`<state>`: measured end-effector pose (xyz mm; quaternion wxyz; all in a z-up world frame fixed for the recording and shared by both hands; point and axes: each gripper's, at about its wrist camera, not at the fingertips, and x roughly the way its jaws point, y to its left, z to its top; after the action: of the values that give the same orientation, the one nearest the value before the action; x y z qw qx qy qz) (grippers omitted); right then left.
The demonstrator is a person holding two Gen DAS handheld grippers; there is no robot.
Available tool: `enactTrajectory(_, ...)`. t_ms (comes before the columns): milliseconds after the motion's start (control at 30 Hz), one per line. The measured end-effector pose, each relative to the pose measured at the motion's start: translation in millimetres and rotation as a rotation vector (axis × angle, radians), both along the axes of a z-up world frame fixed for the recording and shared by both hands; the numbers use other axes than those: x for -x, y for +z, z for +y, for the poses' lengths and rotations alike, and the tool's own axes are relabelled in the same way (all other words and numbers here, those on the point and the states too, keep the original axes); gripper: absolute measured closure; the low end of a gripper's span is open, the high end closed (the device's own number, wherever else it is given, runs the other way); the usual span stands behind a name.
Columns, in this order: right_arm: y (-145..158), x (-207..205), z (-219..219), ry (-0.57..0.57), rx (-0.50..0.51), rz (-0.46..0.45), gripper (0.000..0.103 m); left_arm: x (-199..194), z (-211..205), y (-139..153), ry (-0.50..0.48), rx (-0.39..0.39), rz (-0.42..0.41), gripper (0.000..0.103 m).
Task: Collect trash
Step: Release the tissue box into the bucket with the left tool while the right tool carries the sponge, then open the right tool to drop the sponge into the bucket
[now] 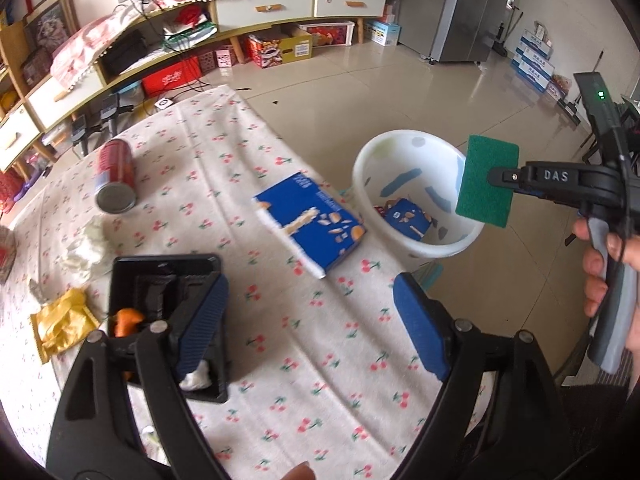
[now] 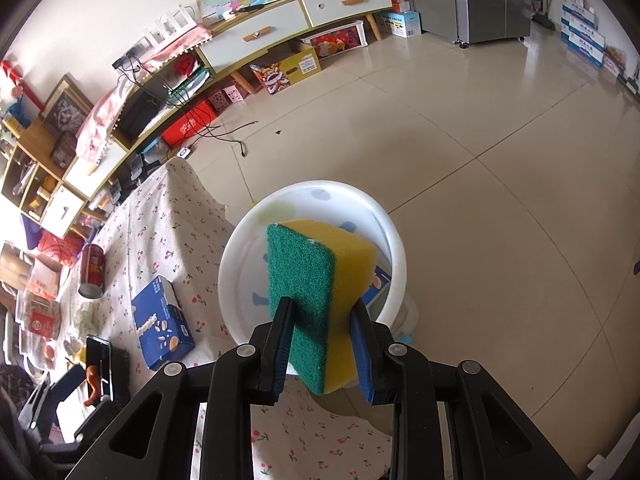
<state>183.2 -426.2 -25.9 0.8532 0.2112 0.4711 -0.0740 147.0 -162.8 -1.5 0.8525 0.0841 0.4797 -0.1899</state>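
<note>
My right gripper (image 2: 322, 320) is shut on a green and yellow sponge (image 2: 308, 280), held over the white bin (image 2: 236, 248). In the left wrist view that sponge (image 1: 488, 180) hangs above the bin's (image 1: 360, 184) right rim, and a blue box (image 1: 410, 220) lies inside. My left gripper (image 1: 312, 320) stands wide open over the cherry-print tablecloth (image 1: 280, 360) with nothing between its fingers. A second blue box (image 1: 312, 224) lies near the table's edge. A red can (image 1: 116, 176) lies on its side further left.
A black tray (image 1: 168, 276) with orange peel (image 1: 128, 320) and tissue sits by my left finger. A yellow wrapper (image 1: 64, 324) and crumpled white tissue (image 1: 88, 248) lie beside it. A long cabinet (image 1: 260, 8), floor boxes and a fridge (image 1: 460, 8) stand beyond the tiled floor.
</note>
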Motion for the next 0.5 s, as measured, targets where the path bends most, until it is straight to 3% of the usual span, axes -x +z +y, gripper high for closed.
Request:
enactTrajectory(367,-8.1,-18.1,14.9,-0.020,0.046,0.027,0.071,20.7,69.9,10.2,0.095,-0.002,-0.038,0.016)
enactTrajectory(400,-8.1,-18.7,15.4,-0.025,0.050,0.031,0.067,22.1,75.9,11.1,0.103,-0.005,-0.042,0.016)
enactTrajectory(500,-5.8,-18.7,21.3,-0.032,0.052,0.028,0.043,26.0,93.6,13.2,0.128,-0.007,-0.052,0.016)
